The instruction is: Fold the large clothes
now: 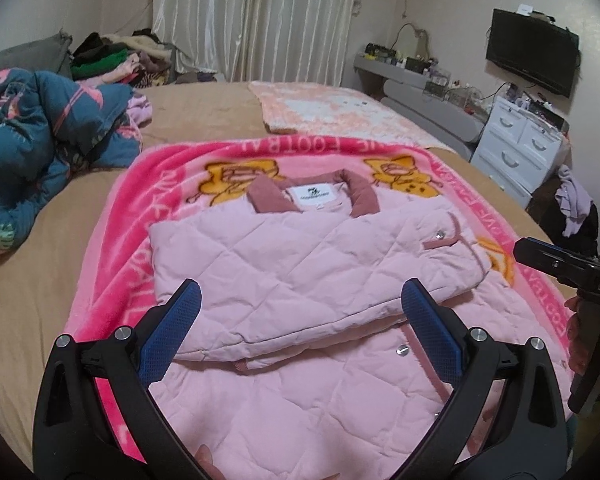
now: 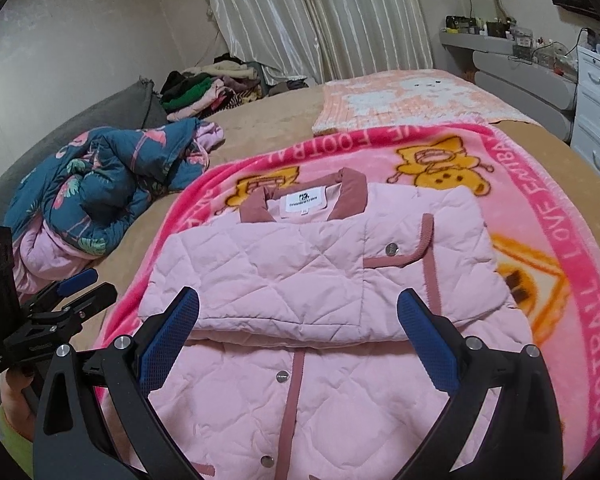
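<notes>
A pink quilted jacket (image 1: 300,264) with a dusty-rose collar lies flat on a pink cartoon blanket (image 1: 112,216) on the bed. Its sleeves are folded across the chest. It also shows in the right wrist view (image 2: 300,280). My left gripper (image 1: 300,304) is open and empty, hovering over the jacket's lower half. My right gripper (image 2: 298,308) is open and empty, over the jacket's lower front with its snap buttons. The left gripper shows at the left edge of the right wrist view (image 2: 80,292). One finger of the right gripper shows at the right edge of the left wrist view (image 1: 556,264).
A crumpled teal flamingo duvet (image 1: 40,136) lies at the left on the tan bedsheet (image 1: 204,108). A peach towel (image 1: 340,112) lies beyond the blanket. Piled clothes (image 1: 112,56) sit by the curtain. White drawers (image 1: 520,148) and a wall TV (image 1: 532,52) stand at the right.
</notes>
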Available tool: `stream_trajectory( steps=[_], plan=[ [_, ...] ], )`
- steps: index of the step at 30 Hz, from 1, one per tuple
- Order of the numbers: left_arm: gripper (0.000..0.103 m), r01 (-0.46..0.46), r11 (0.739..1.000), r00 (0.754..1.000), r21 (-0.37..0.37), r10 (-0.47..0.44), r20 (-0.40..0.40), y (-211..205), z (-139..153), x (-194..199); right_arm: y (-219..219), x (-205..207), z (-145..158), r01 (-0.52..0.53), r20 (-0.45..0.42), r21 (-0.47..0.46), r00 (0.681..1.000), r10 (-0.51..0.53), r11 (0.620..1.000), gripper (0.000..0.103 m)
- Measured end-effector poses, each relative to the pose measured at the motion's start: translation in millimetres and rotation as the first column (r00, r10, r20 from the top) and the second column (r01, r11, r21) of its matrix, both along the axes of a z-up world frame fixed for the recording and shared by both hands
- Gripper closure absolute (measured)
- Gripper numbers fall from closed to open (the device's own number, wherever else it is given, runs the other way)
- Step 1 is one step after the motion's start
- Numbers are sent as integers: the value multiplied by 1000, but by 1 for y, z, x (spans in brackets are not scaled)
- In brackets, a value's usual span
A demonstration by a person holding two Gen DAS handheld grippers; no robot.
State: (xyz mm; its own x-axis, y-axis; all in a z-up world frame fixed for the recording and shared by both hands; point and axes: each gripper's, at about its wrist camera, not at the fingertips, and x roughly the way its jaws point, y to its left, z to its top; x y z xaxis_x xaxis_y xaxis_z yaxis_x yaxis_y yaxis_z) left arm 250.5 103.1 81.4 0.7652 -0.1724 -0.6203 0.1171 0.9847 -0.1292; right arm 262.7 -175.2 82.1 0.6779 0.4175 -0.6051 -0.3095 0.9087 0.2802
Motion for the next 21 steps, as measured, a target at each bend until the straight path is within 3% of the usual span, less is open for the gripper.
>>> stream_trajectory(
  steps=[13,21],
  plan=[
    [9,25,999,997,-32,-22,77,-11,29,-47,-26,-38,25,-6,56,10,998,5,1000,4],
    [9,64,998,987,-4,-63,147,-43,51,-85,-40,-72,47,-40,112,-24,993,42,999,4]
  ],
)
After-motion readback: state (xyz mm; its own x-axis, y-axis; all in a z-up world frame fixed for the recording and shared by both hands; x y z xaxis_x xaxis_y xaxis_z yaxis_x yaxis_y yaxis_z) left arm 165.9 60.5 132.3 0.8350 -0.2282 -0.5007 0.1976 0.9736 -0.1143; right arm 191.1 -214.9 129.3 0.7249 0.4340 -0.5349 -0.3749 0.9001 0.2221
